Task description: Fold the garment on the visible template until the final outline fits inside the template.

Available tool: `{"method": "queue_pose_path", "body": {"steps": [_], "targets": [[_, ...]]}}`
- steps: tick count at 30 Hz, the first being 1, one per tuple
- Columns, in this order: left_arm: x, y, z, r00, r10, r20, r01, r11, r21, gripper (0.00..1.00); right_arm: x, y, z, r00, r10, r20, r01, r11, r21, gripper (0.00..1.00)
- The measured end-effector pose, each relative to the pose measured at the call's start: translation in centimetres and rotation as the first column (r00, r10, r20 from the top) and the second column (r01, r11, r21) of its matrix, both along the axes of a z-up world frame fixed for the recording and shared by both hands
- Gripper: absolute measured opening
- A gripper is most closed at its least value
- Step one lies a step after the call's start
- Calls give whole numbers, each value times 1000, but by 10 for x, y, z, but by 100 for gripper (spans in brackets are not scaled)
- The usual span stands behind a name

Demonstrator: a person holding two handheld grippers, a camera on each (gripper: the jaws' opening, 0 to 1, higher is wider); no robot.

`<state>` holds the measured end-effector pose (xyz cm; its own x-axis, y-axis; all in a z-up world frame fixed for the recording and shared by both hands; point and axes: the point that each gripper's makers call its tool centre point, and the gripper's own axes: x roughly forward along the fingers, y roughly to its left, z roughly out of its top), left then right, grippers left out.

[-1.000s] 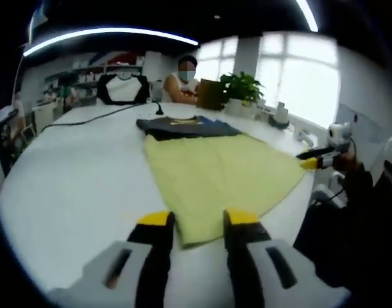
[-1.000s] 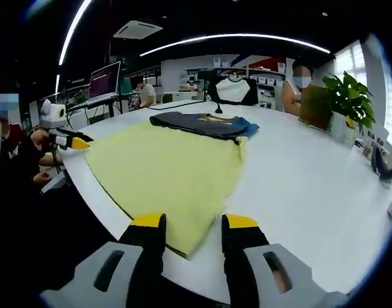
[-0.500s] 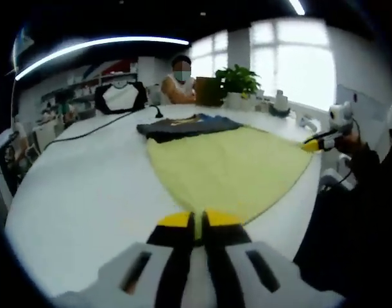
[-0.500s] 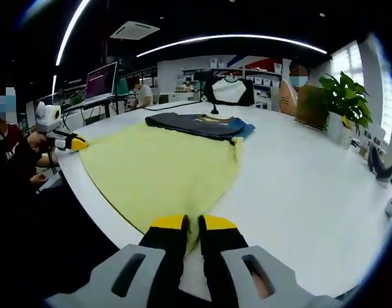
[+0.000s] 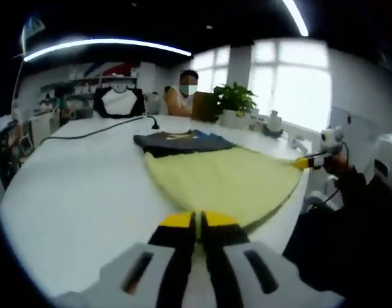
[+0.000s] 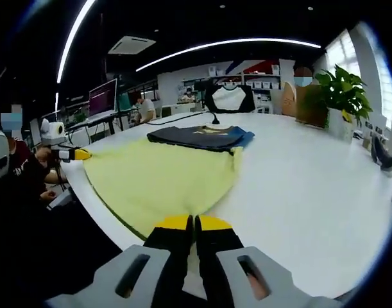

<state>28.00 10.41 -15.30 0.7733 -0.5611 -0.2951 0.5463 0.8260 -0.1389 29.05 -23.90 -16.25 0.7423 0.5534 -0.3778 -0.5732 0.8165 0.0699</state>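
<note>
Both grippers closed over the last second: from jaws spread either side of the cloth's near edge to yellow tips pinched together on it, with that edge now looking slightly raised off the table.

Landmark for positions: the yellow garment (image 5: pixel 224 179), spread flat on the white table (image 5: pixel 74 186). We take the garment as the largest task item; it covers the table's near portion and runs away from us toward a dark folded garment (image 5: pixel 176 141) lying at its far edge, touching or overlapping it. We cannot make out any template outline on the table from these views. Beyond the dark garment: a black cable (image 5: pixel 93 130), a potted plant (image 5: pixel 234 99), and a seated person (image 5: pixel 186 96).

Left gripper (image 5: pixel 196 221): jaws closed to almost no gap, clamped on the yellow garment's near hem at one corner. Right gripper (image 6: pixel 192 224): same state, clamped on the near hem at the other corner. In the right gripper view the left gripper's yellow tip (image 6: pixel 80 154) sits at the garment's side corner, confirming the two grips are well apart along one edge.

Judgement on the step: this is the start of a fold, carrying the near hem toward the far edge. To do it well we should lift both corners together and level, keep the hem taut between them so no crease forms mid-span, travel straight over the garment, and lay the hem parallel to the far edge before releasing. Risk: uneven lift skews the fold.
</note>
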Motion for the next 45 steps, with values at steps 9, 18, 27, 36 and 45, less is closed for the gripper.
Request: {"method": "queue_pose_path", "body": {"steps": [9, 18, 27, 36, 45], "targets": [[-7, -2, 25, 998, -12, 65, 12, 1000, -2, 4, -4, 0, 29, 997, 2, 83, -2, 1000, -2, 0], [-18, -5, 57, 993, -21, 119, 24, 999, -23, 4, -10, -4, 55, 990, -6, 138, 3, 1000, 26, 0], [-28, -8, 79, 985, -21, 169, 26, 999, -29, 4, -14, -5, 79, 982, -14, 188, 1, 998, 66, 0], [-32, -7, 97, 976, -4, 217, 12, 999, -34, 4, -15, -1, 101, 973, -13, 229, -9, 996, 93, 0], [-36, -18, 125, 957, -17, 290, 27, 999, -30, 4, -9, -5, 125, 960, -25, 279, 2, 997, 80, 0]]}}
